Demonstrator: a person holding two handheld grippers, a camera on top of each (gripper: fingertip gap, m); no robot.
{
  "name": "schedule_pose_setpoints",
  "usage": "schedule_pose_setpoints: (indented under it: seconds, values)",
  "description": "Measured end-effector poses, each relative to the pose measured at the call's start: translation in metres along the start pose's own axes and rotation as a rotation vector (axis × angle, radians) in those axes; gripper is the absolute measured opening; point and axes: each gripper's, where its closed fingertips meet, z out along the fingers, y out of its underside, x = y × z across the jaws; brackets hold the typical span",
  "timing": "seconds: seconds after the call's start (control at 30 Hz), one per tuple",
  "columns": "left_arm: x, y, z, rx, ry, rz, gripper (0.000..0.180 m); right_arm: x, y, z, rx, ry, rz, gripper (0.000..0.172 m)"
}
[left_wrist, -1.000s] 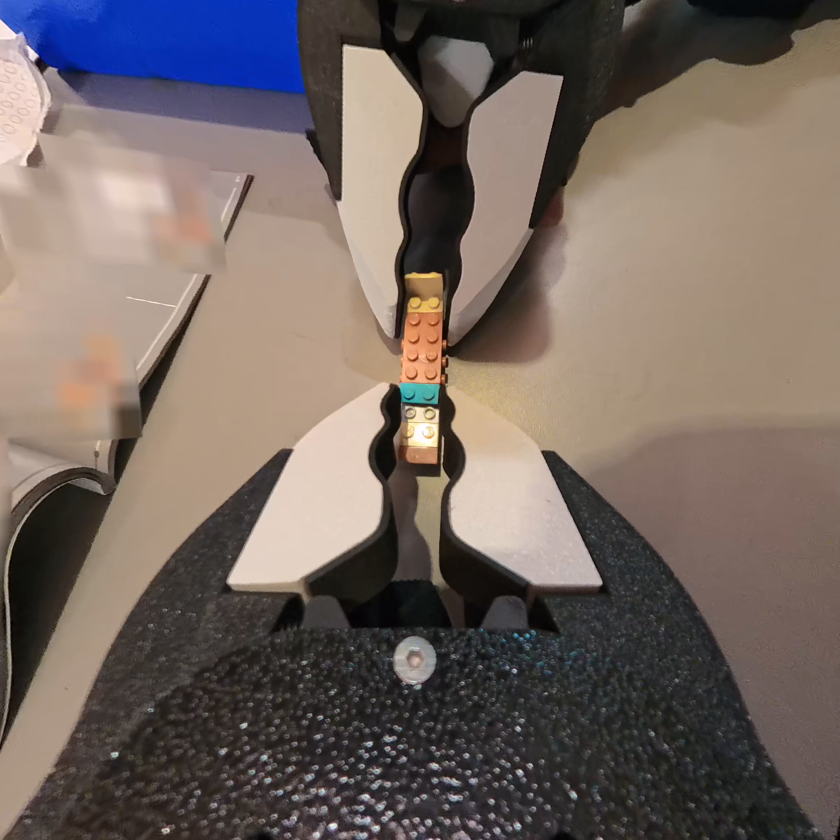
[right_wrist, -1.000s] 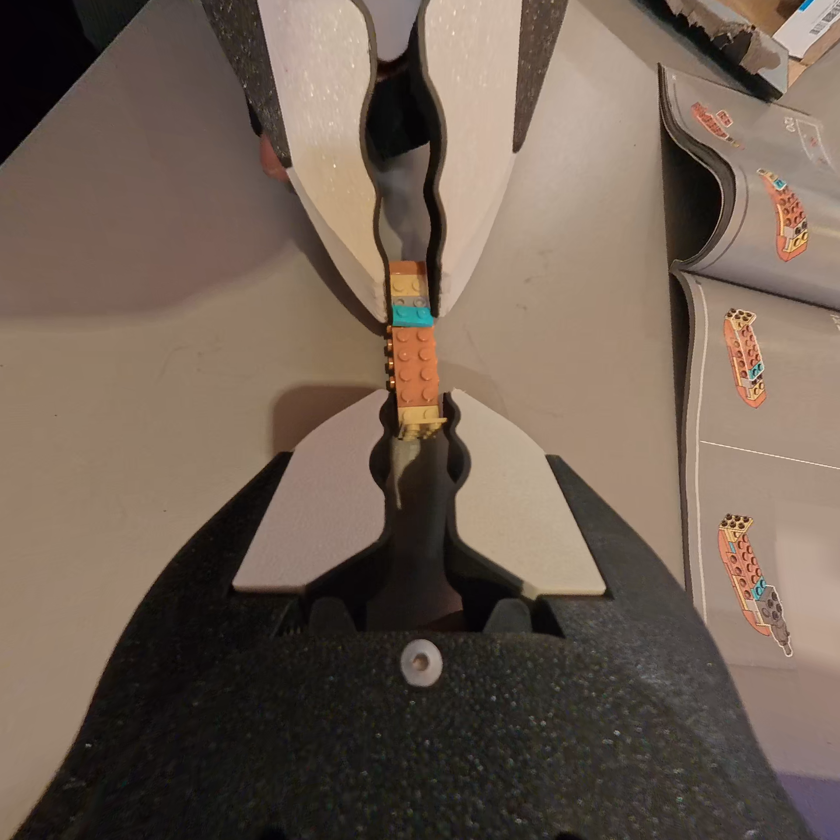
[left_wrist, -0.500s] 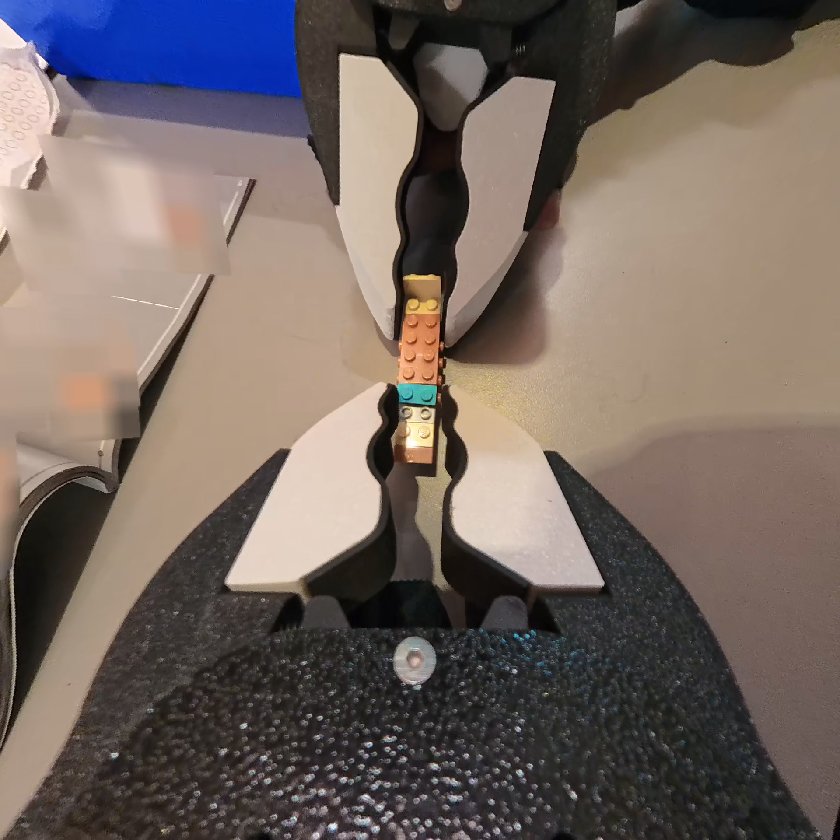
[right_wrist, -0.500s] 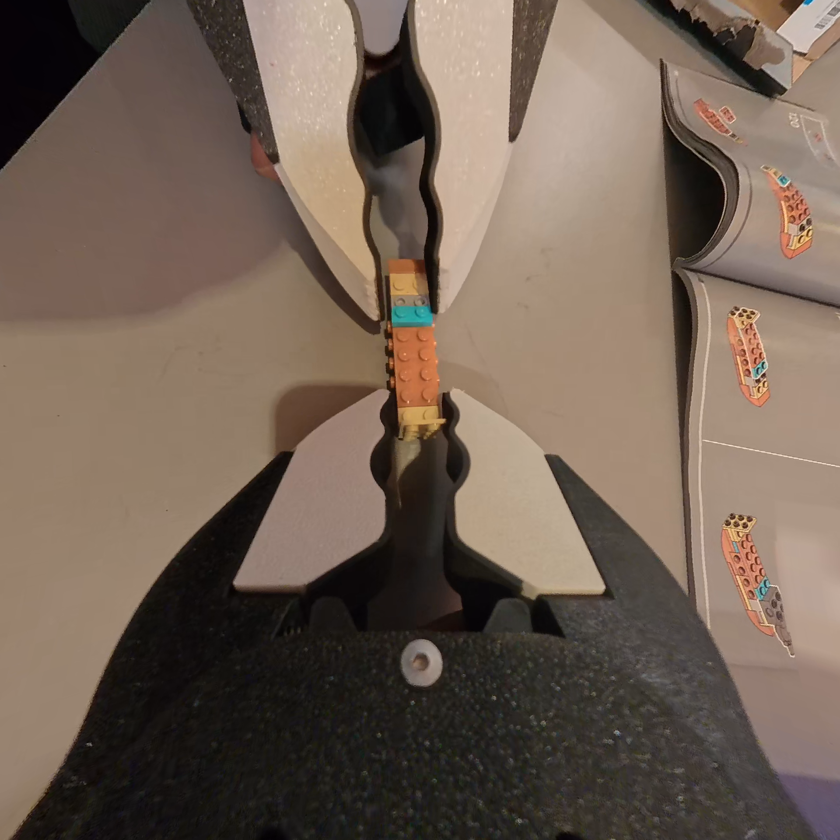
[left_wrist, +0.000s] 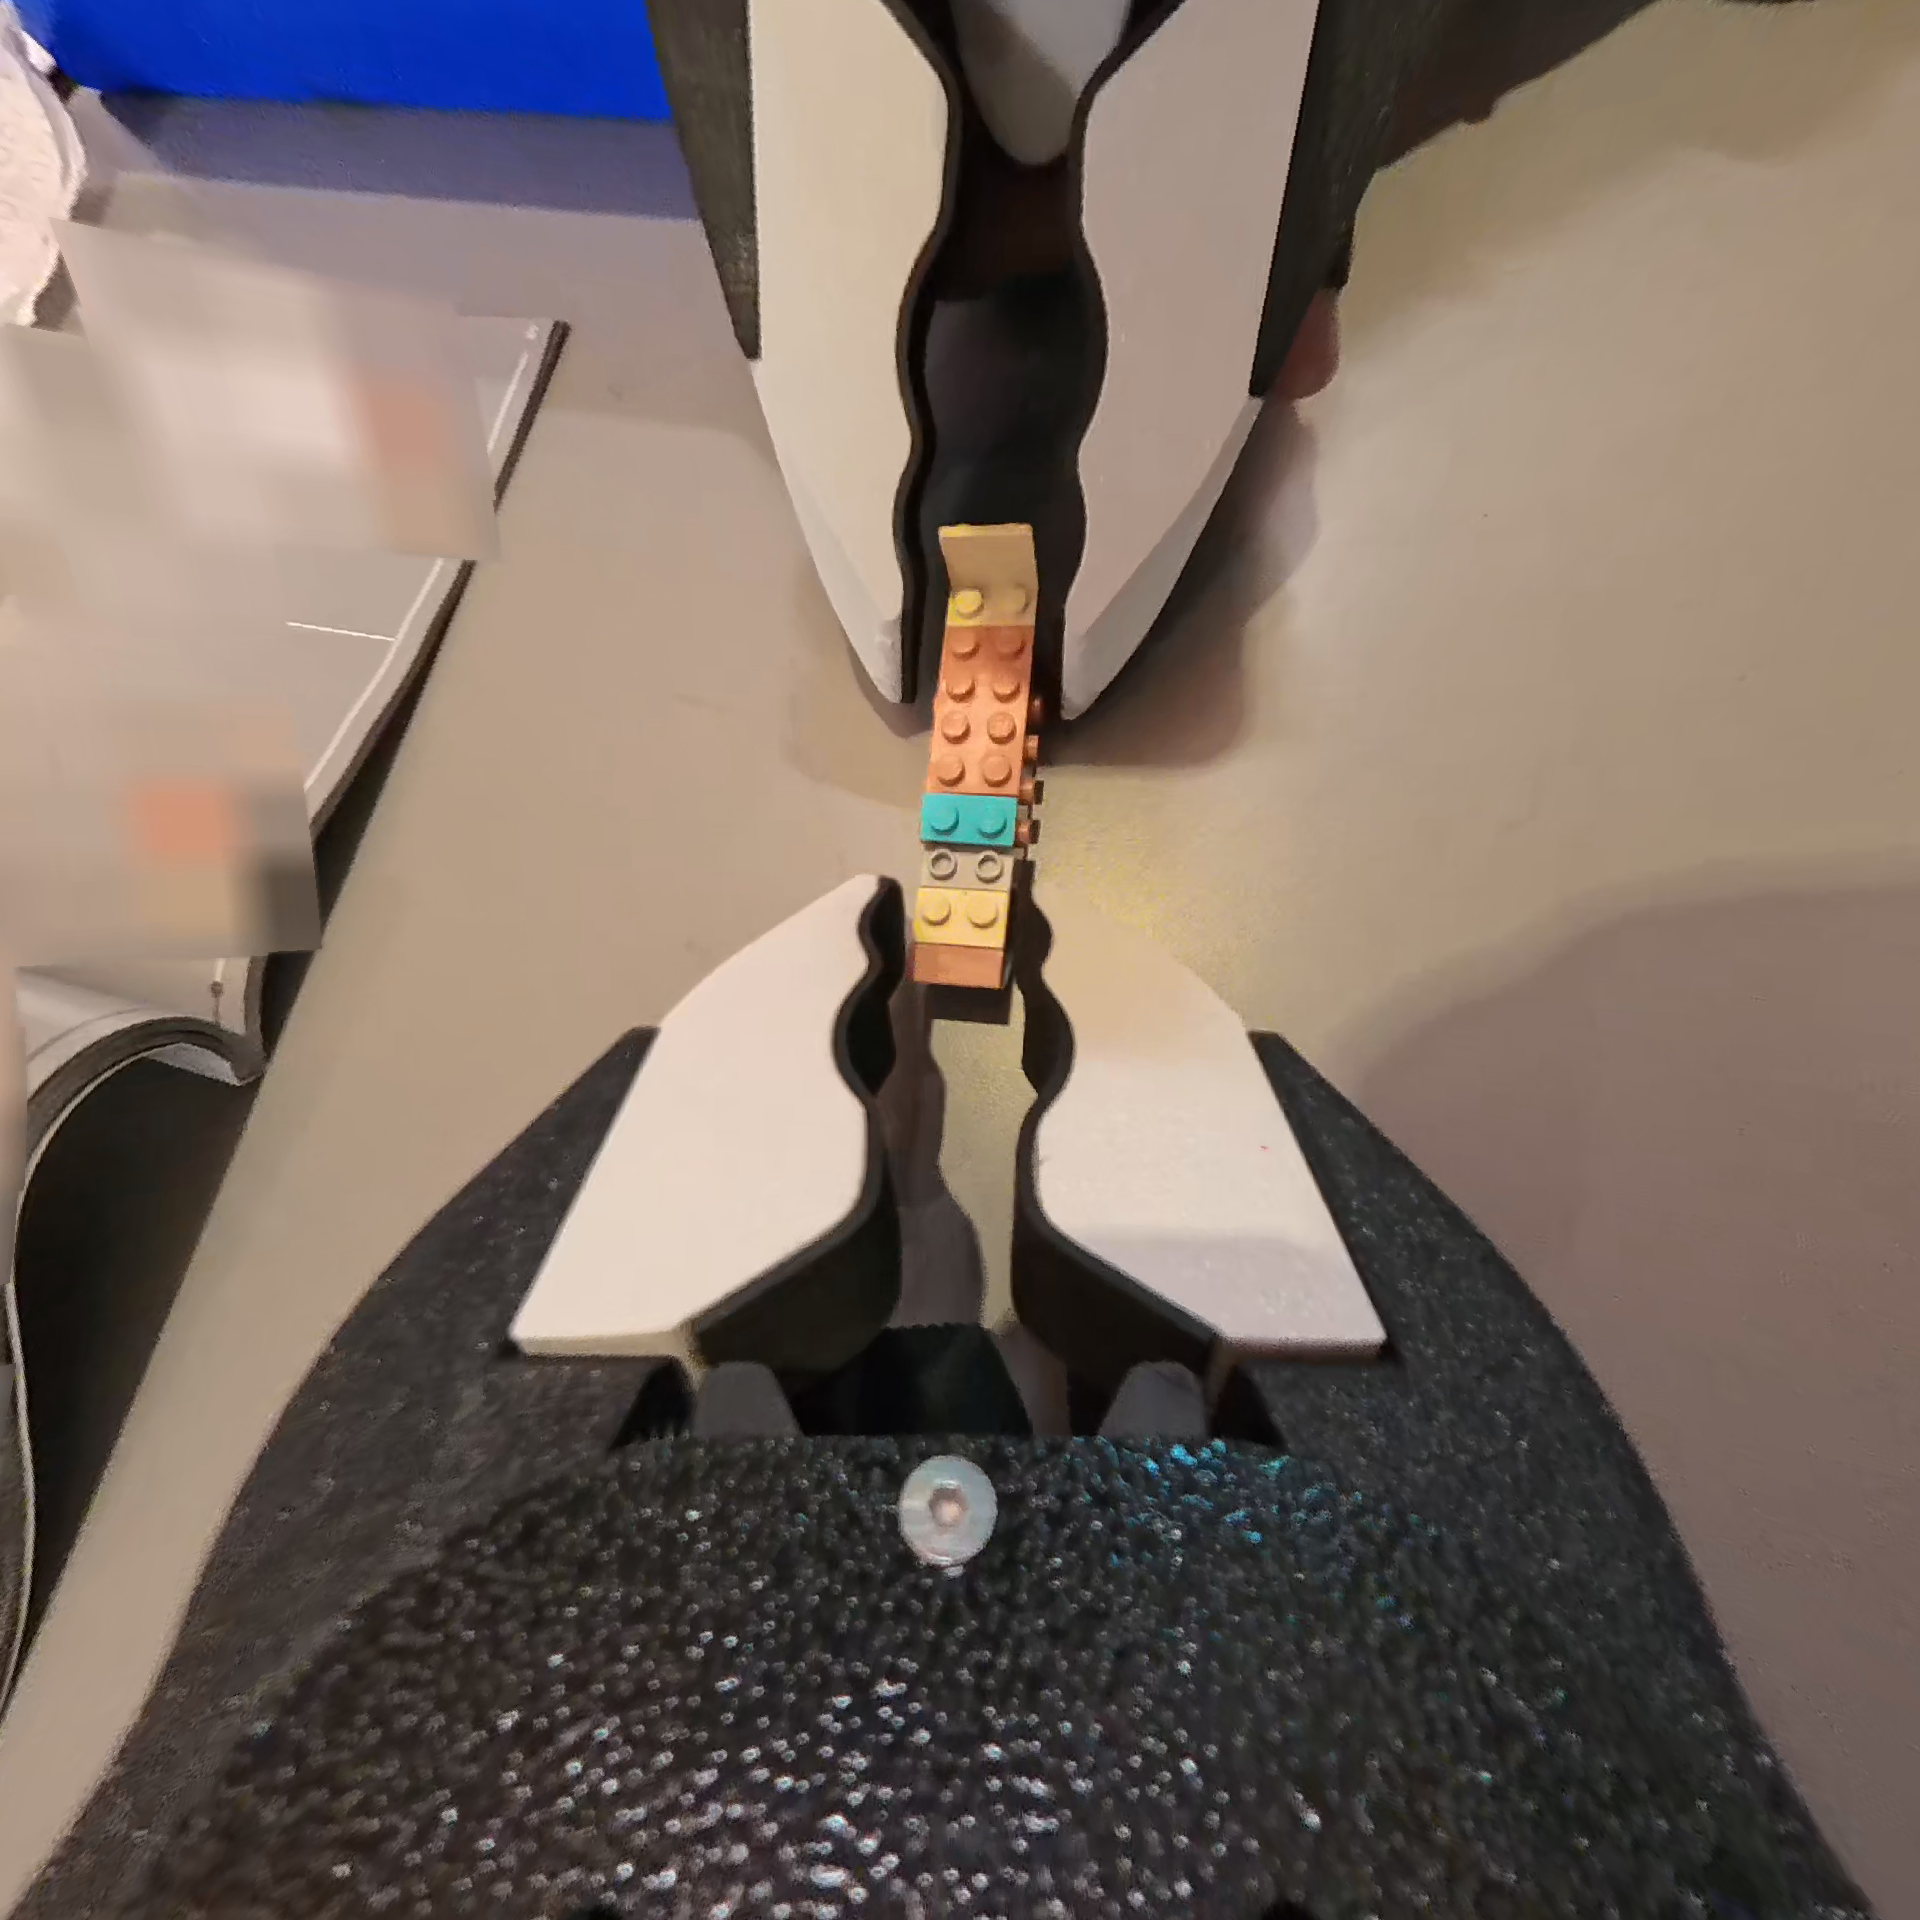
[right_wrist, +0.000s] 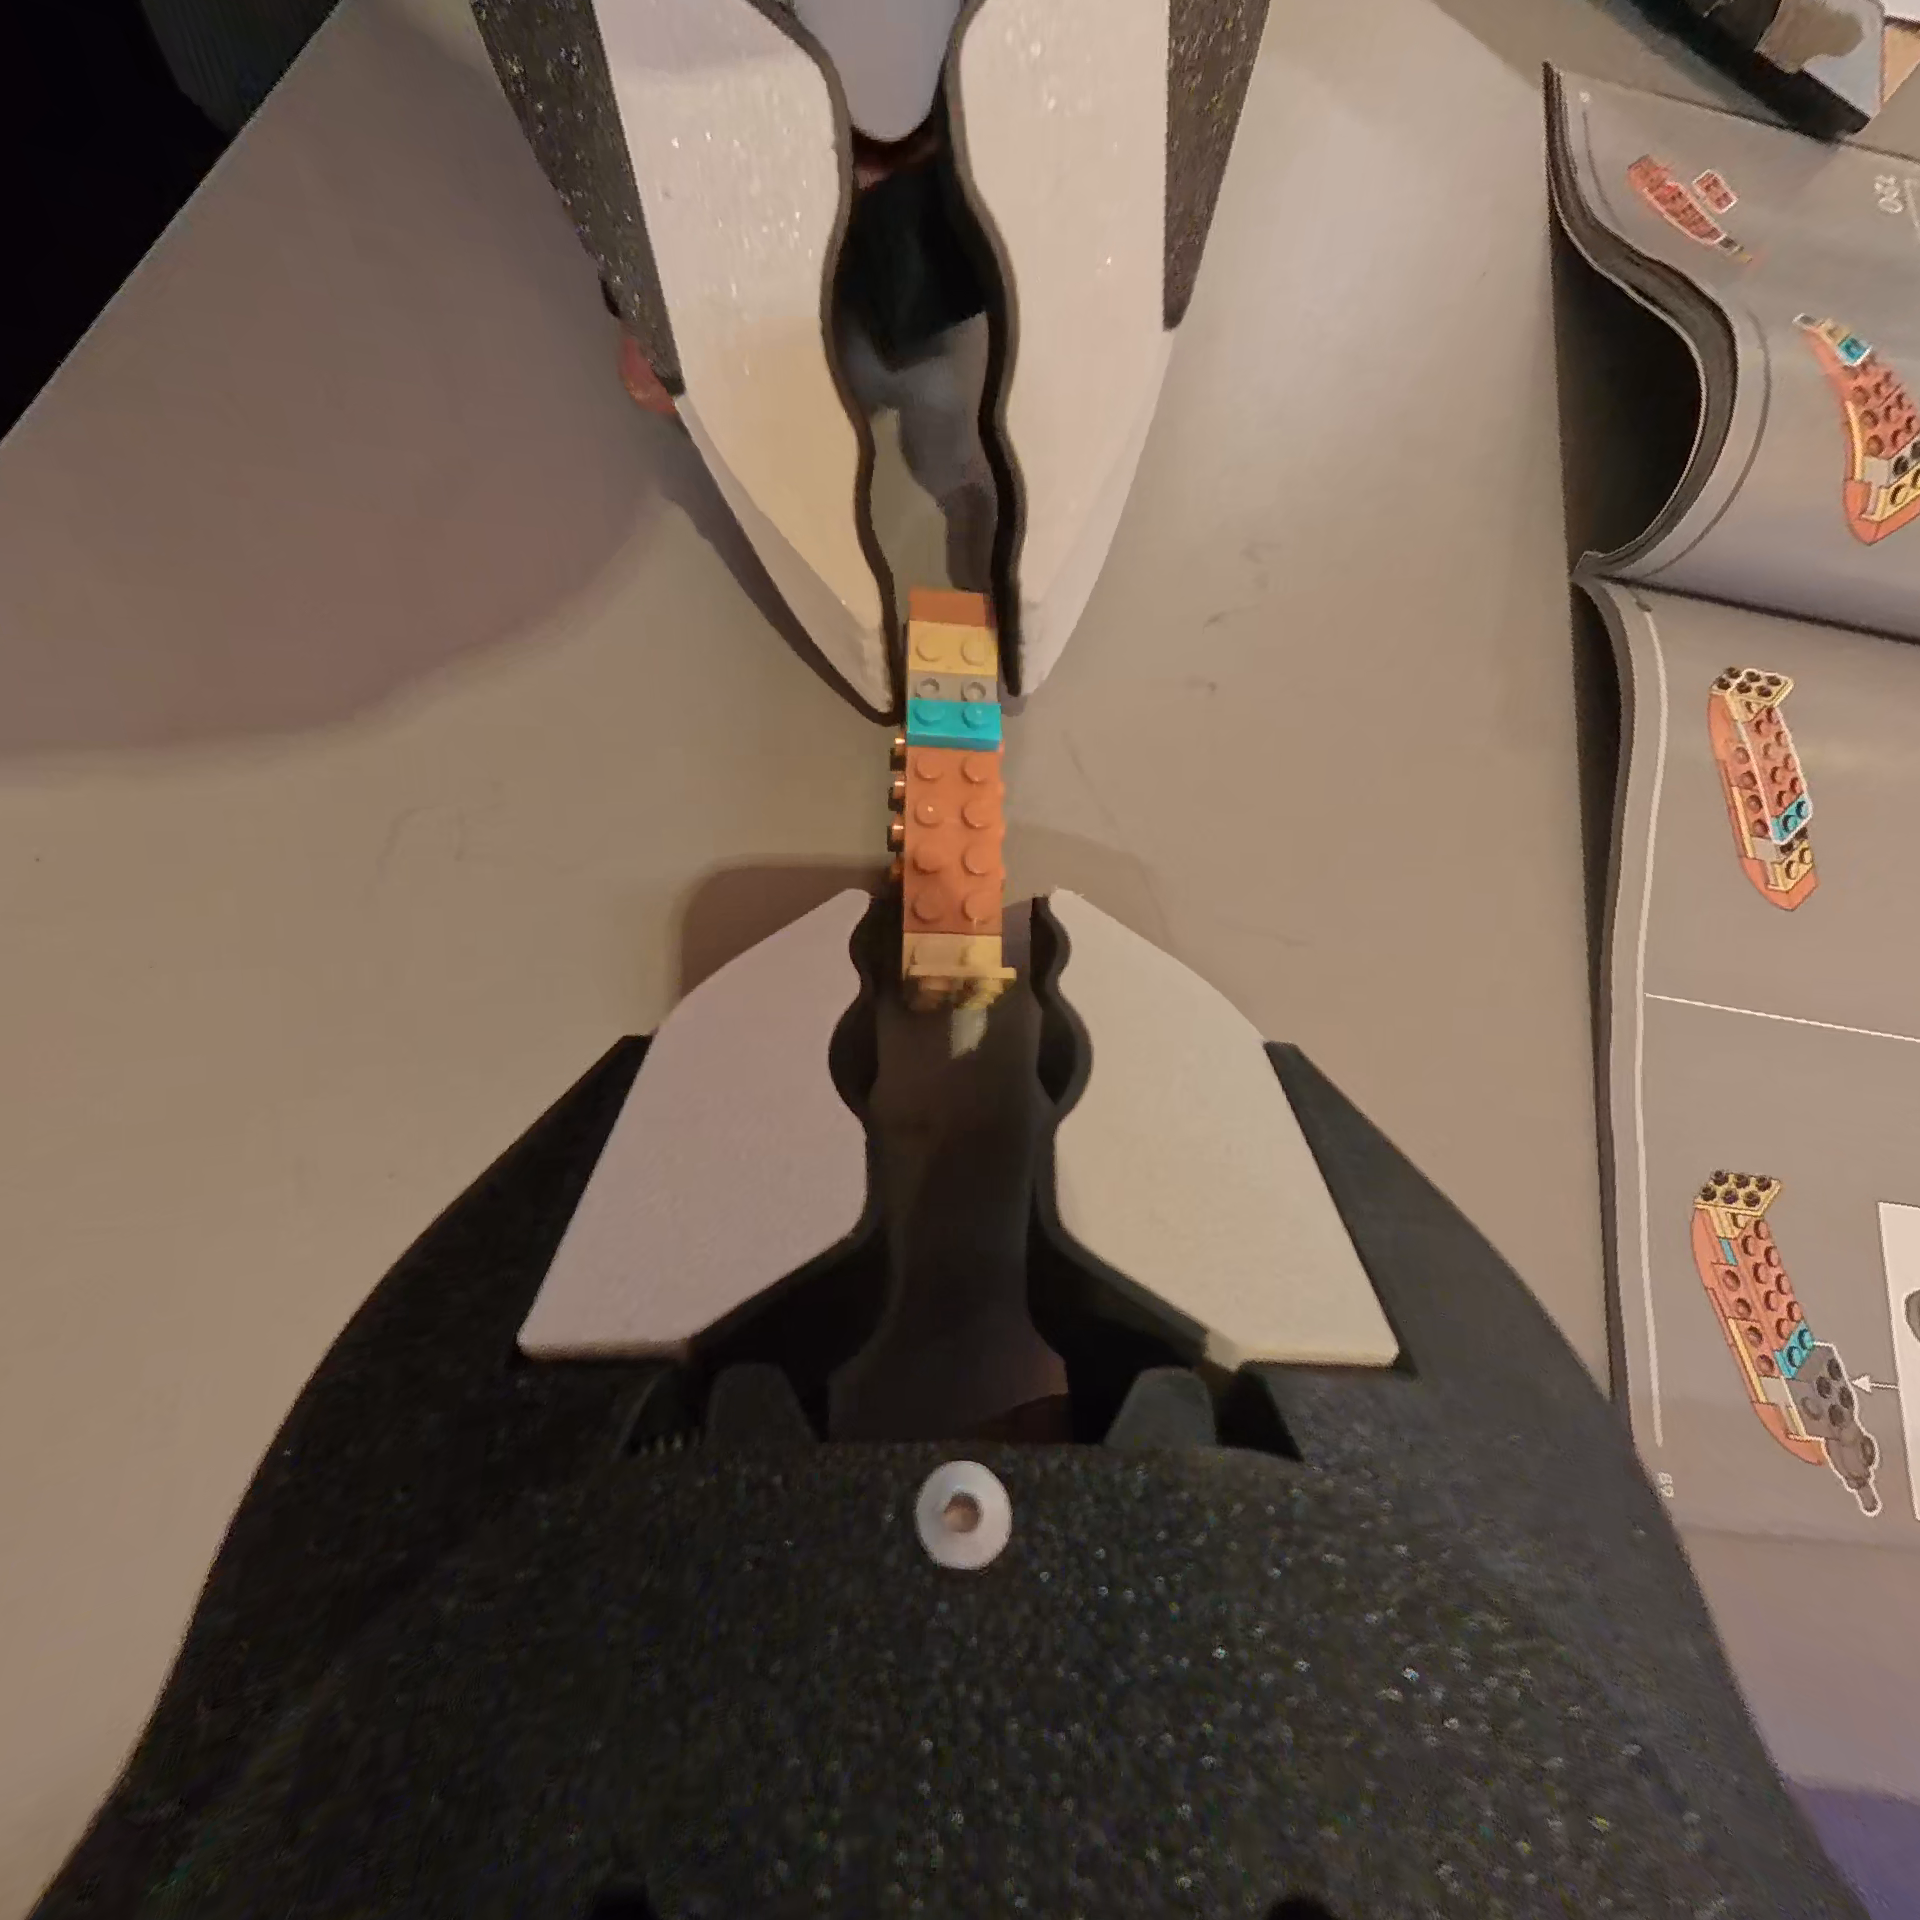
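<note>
Table (left_wrist: 1455, 727) is a plain grey-beige top, matt, dim warm light w/ soft shadows. A blue surface (left_wrist: 364, 52) stands at the far left edge in the left wrist view. In the right wrist view the far left corner drops off into dark past a slanted table edge.

Open room: bare tabletop on the left in the right wrist view and on the right in the left wrist view. An open grey booklet (right_wrist: 1766, 935) takes up the other side, pages curling at the spine.

The booklet shows printed build pics of a brown brick model, plus small page nos. and a step arrow.

A brick strip (left_wrist: 977, 727), brown w/ tan, grey and teal bits, lies mid-table between the two grippers, which face each other tip to tip. The right gripper (right_wrist: 951, 935) is spread: its fingers flank the tan end w/ a dark gap each side, not pressing. The left gripper (left_wrist: 961, 935) sits close round the other end, by the grey and tan pieces. Can't tell if its pads press or just flank.
</note>
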Motion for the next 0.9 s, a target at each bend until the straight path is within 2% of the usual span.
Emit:
schedule_pose_setpoints:
  seconds: [0.33,0.5,0.7,0.8,0.9]
  values:
    - [0.001,-0.002,0.002,-0.002,-0.001,0.004,0.018,-0.003,-0.005,0.006,-0.006,-0.013,0.014,0.030]
    - [0.002,-0.003,0.003,-0.003,-0.002,0.011,0.018,-0.002,-0.005,0.007,-0.014,-0.012,0.033,0.022]
    - [0.002,-0.004,0.002,0.008,-0.007,0.026,0.019,-0.003,-0.004,0.006,-0.011,-0.028,0.032,0.021]
    - [-0.001,-0.009,-0.001,0.043,-0.035,0.087,0.026,-0.003,-0.003,0.006,-0.010,-0.040,0.048,0.021]
    - [-0.001,-0.019,-0.008,0.129,-0.064,0.225,0.033,-0.002,-0.003,0.005,-0.007,-0.045,0.064,0.021]
